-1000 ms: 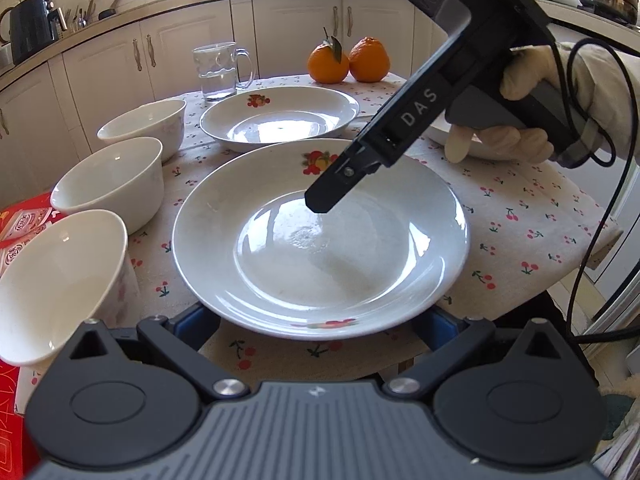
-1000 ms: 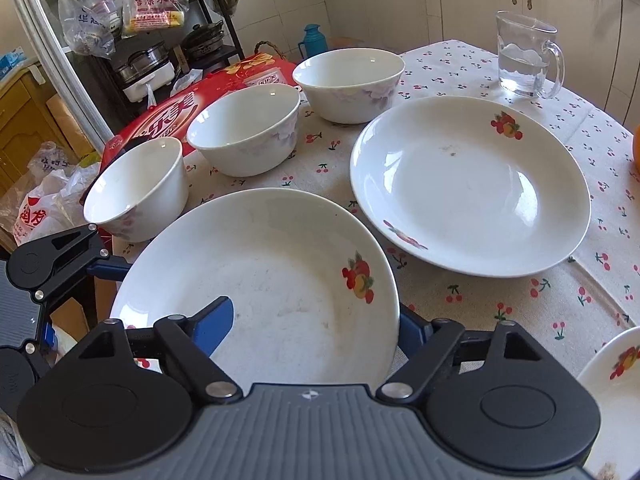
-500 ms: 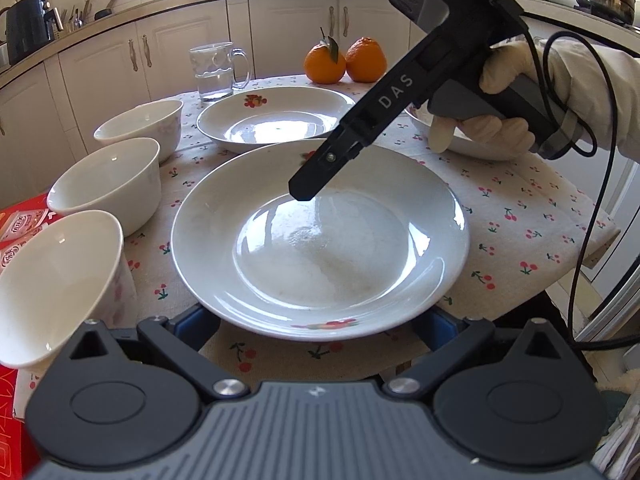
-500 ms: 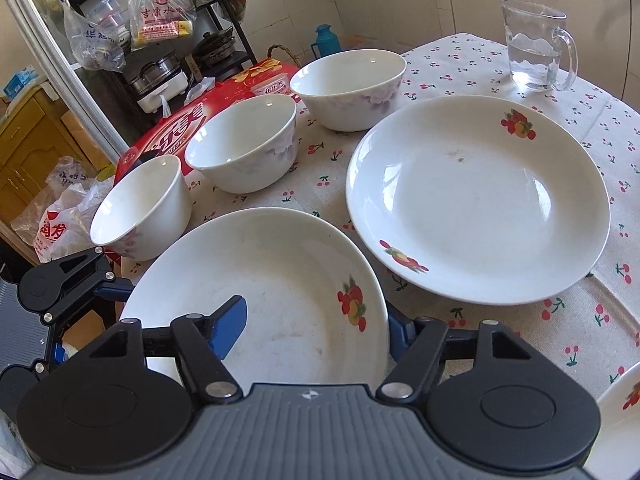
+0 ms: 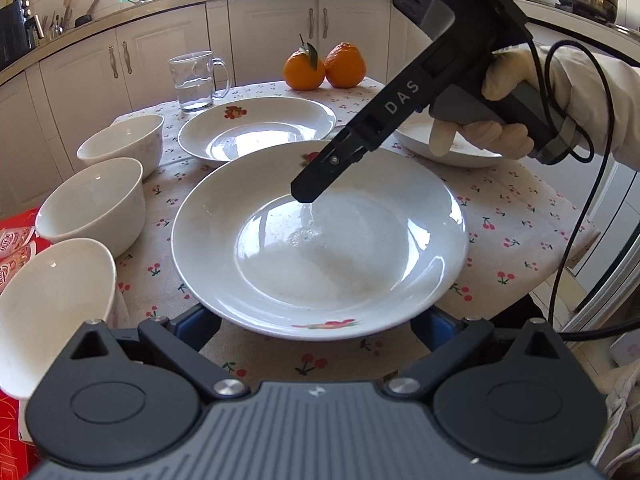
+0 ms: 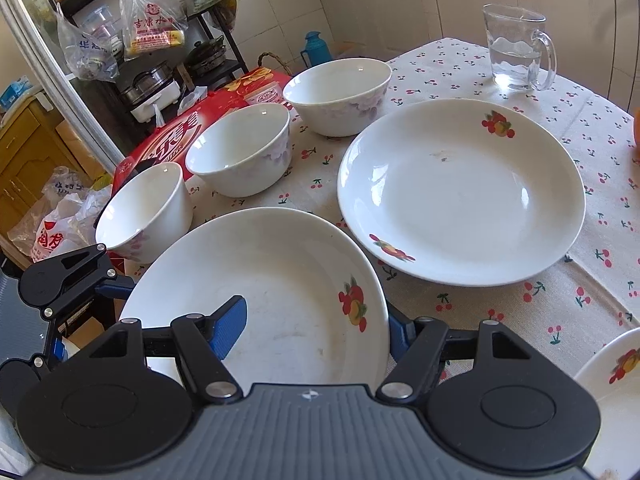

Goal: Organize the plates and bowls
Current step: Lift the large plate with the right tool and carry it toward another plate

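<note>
Round worktop (image 5: 532,216) under a cherry-print cloth, set with white crockery. Nearest plate (image 5: 320,240), deep and white with fruit motifs, close to the worktop's near edge. Left gripper (image 5: 316,328) low at that plate's near rim, blue fingers (image 5: 198,326) spread wide to either side of the rim, gripping nothing. Right gripper (image 6: 316,320) reaching over the same plate from the far right, held in a gloved hand (image 5: 500,120); one blue finger over the plate's inner surface, the other outside the rim, rim between them, contact impossible to tell. Second plate (image 6: 460,192) beyond the first, flat on the cloth, just beside it. Third plate (image 5: 444,144) at the right, mostly hidden behind the right gripper. Three white bowls in a row along the left side: near bowl (image 5: 52,312), middle bowl (image 5: 92,204), far bowl (image 5: 122,148), each apart from the next. Glass mug (image 5: 196,80) holding water behind the second plate. Two oranges (image 5: 324,66) touching each other at the far edge. Red box (image 6: 180,140) under or beside the near bowls, exact relation unclear.
</note>
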A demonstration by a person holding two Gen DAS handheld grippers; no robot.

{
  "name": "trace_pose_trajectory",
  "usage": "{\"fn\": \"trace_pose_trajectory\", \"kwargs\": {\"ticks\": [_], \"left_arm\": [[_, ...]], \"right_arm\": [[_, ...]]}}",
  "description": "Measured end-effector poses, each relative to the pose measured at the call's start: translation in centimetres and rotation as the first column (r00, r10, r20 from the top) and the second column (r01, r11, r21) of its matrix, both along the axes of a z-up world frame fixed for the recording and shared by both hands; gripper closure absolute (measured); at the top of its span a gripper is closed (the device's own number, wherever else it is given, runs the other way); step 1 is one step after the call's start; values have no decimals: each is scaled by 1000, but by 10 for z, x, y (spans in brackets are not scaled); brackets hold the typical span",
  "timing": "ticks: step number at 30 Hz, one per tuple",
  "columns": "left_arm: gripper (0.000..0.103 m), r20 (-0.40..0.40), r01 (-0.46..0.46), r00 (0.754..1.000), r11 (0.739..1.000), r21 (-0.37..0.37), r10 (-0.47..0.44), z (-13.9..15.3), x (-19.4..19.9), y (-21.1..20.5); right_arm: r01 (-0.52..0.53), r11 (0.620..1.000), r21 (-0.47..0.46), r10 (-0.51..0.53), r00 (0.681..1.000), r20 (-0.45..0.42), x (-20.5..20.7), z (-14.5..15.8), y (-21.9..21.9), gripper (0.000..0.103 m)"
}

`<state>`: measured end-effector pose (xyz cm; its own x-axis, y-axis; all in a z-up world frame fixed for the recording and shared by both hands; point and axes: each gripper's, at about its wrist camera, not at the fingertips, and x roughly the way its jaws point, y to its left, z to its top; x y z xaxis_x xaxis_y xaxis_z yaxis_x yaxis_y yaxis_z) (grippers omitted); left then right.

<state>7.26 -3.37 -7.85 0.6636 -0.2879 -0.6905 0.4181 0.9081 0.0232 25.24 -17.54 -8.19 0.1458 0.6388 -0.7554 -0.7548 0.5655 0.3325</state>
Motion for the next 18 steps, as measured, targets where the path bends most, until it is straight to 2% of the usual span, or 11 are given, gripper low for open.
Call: {"fn": "trace_pose_trajectory", "kwargs": {"ticks": [10, 18], "left_arm": [[3, -5, 102, 995, 995, -1, -102, 15, 22, -20], [3, -17, 191, 982, 982, -8, -191, 22, 47, -48]], "right_arm": [[84, 996, 14, -85, 996, 33, -3, 19, -36, 28], [175, 984, 24, -176, 983, 58, 1, 29, -76, 28]]}}
